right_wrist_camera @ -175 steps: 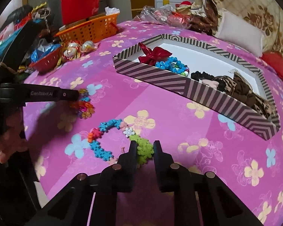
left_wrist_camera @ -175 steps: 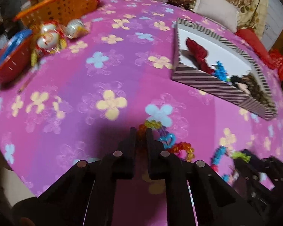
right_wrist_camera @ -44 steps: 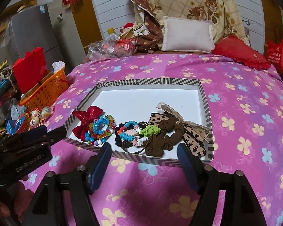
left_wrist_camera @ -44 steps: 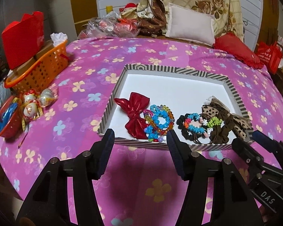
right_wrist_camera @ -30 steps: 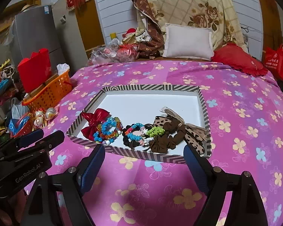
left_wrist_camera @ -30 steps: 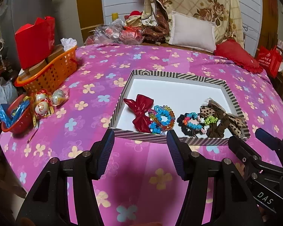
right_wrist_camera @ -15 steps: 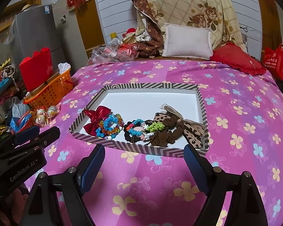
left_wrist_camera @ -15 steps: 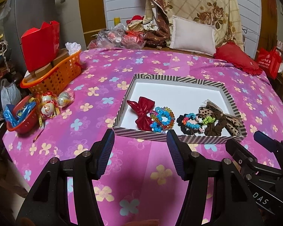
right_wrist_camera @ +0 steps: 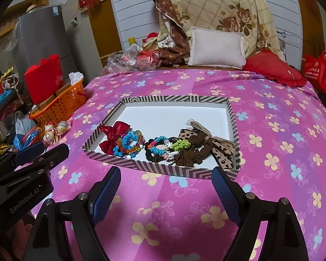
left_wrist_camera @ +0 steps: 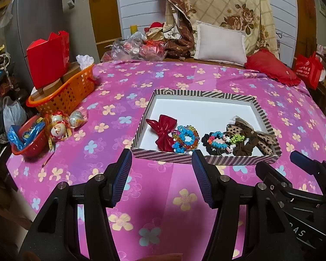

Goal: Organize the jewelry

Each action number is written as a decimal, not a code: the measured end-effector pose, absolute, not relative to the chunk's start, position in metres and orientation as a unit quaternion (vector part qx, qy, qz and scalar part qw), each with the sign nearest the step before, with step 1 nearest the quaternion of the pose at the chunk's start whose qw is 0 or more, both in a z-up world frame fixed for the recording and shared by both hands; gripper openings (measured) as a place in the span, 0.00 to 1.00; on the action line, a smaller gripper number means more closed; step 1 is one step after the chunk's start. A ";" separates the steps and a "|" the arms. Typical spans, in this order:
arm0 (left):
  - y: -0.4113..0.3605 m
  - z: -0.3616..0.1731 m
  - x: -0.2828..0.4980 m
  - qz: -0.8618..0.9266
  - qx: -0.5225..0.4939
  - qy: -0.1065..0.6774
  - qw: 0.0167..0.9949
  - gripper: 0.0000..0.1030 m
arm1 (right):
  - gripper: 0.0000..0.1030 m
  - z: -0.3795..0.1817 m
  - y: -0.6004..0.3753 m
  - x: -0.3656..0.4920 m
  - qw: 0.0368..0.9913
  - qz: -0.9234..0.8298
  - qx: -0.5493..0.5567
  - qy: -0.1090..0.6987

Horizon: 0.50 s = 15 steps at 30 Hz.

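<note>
A striped box (left_wrist_camera: 206, 93) (right_wrist_camera: 176, 99) with a white floor lies on the pink flowered cloth. Along its near side lie a red bow (left_wrist_camera: 163, 128) (right_wrist_camera: 113, 134), a blue and orange bead bracelet (left_wrist_camera: 185, 139) (right_wrist_camera: 129, 142), a multicoloured bead bracelet on black hair ties (left_wrist_camera: 220, 142) (right_wrist_camera: 163, 146) and brown leopard scrunchies (left_wrist_camera: 252, 138) (right_wrist_camera: 202, 145). My left gripper (left_wrist_camera: 162, 169) is open and empty, held back from the box's near edge. My right gripper (right_wrist_camera: 166, 187) is open wide and empty, also short of the box.
An orange basket (left_wrist_camera: 65, 93) with a red box (left_wrist_camera: 47, 58) stands at the left. A red bowl (left_wrist_camera: 26, 139) and foil-wrapped figures (left_wrist_camera: 60, 126) lie near the cloth's left edge. Pillows (left_wrist_camera: 219, 43) and bags (left_wrist_camera: 137, 47) line the far side.
Both grippers, earlier shut on bracelets on the cloth, are open; those bracelets lie in the box. Over the last second both have pulled back and risen from the box.
</note>
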State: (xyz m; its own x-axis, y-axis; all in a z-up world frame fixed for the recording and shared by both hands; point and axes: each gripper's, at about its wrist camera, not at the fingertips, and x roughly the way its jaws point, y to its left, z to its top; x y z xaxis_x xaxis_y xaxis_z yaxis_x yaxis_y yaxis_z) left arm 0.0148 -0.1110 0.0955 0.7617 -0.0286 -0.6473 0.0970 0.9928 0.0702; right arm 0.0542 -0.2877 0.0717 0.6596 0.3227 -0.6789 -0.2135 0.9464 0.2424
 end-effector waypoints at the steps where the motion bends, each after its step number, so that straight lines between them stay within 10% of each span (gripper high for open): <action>1: -0.111 0.096 0.014 -0.034 0.050 0.343 0.937 0.56 | 0.81 0.072 -0.287 0.054 0.908 0.148 0.071 0.386; 15: -0.111 0.096 0.013 -0.032 0.050 0.344 0.937 0.56 | 0.81 0.068 -0.286 0.056 0.905 0.150 0.071 0.392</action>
